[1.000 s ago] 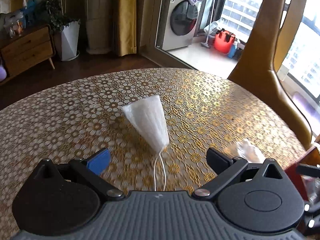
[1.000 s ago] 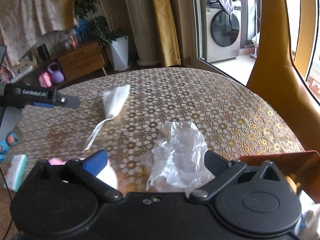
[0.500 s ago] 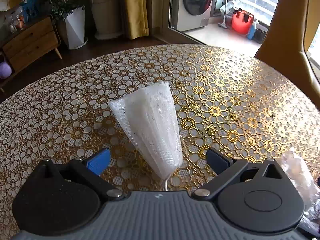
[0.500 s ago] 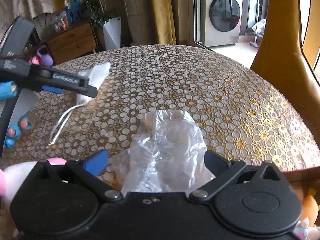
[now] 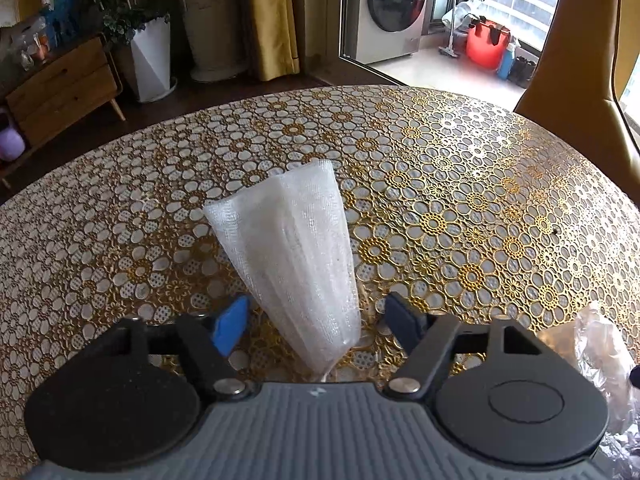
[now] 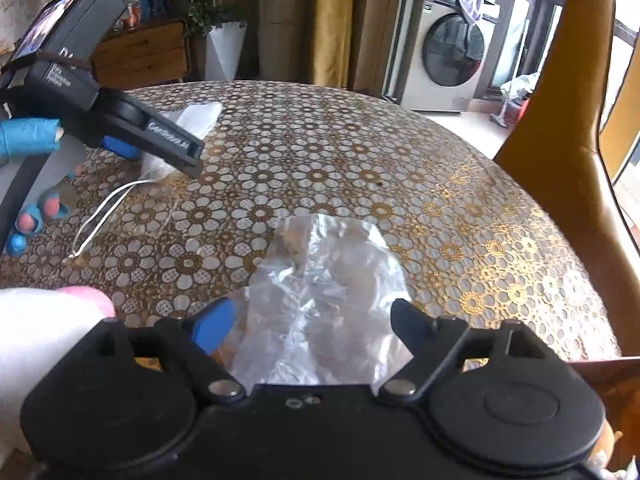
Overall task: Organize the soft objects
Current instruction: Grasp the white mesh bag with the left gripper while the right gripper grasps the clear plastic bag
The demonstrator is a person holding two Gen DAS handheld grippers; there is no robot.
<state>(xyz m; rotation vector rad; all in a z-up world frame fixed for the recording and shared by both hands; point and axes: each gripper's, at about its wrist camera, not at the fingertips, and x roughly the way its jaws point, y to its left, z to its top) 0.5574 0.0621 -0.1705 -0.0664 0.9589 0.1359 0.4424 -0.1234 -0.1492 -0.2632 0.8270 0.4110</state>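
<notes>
A white mesh drawstring pouch (image 5: 292, 256) lies on the gold floral table (image 5: 460, 200). Its narrow end lies between the fingers of my left gripper (image 5: 316, 322), which is open around it. In the right wrist view the pouch (image 6: 196, 118) lies partly behind the left gripper (image 6: 176, 152), and its white cord (image 6: 104, 216) trails toward me. A crumpled clear plastic bag (image 6: 320, 296) lies between the fingers of my right gripper (image 6: 310, 326), which is open. The bag also shows at the right edge of the left wrist view (image 5: 600, 356).
A white and pink plush object (image 6: 44, 332) sits at the near left. A brown box edge (image 6: 608, 376) is at the near right. A tan chair back (image 6: 560, 120) stands at the table's right side. The table edge curves away at the far side.
My left gripper has moved forward onto the pouch, so the narrow end now lies between its fingers. My right gripper has moved closer over the plastic bag. Both stay open.
</notes>
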